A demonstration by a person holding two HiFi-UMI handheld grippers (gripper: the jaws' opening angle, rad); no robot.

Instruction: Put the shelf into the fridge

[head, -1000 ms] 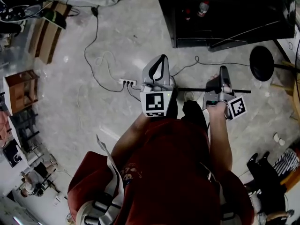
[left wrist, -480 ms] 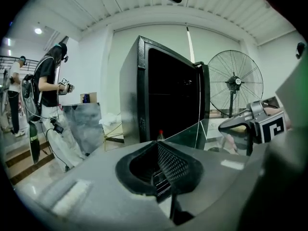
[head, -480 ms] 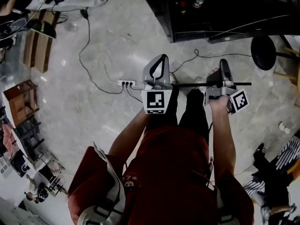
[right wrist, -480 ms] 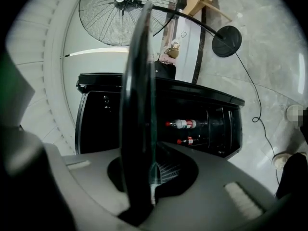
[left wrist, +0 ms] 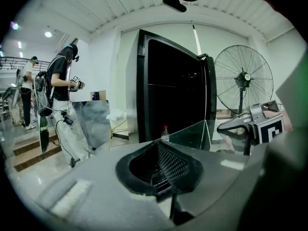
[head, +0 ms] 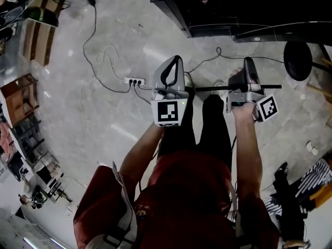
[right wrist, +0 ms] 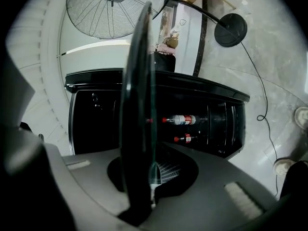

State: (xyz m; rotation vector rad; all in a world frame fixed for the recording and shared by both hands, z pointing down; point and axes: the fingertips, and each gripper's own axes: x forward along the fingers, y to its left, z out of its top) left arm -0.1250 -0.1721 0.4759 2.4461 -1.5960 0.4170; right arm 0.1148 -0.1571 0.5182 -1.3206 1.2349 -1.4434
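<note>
Since the earlier frame, the open fridge (head: 249, 14) has slid up to the top edge of the head view. The power strip (head: 134, 81) on the floor (head: 104, 118) has drifted left. Both hands have kept their places in front of the body.

We hold the glass shelf (head: 212, 88) off the floor between the two grippers, in front of the fridge and well short of it. From above it shows only as a thin dark line, so it stands on edge. The line runs from the left gripper (head: 174, 82) across to the right gripper (head: 247, 84) and a little past it.

In the right gripper view the shelf (right wrist: 138, 105) rises edge-on out of the cleft between the fingers. They are drawn in narrow and pinch its lower rim. Beyond it we see the fridge (right wrist: 202, 119), its door open and bottles (right wrist: 180, 120) inside.

In the left gripper view the fingers are likewise closed down to a slit on the pane's rim. From there the shelf (left wrist: 192, 131) spreads away to the right as a clear sheet toward the right gripper (left wrist: 260, 129). Behind the sheet stand the dark fridge (left wrist: 168, 90) and a pedestal fan (left wrist: 243, 78). Another person (left wrist: 60, 95) stands off to the left.
</note>
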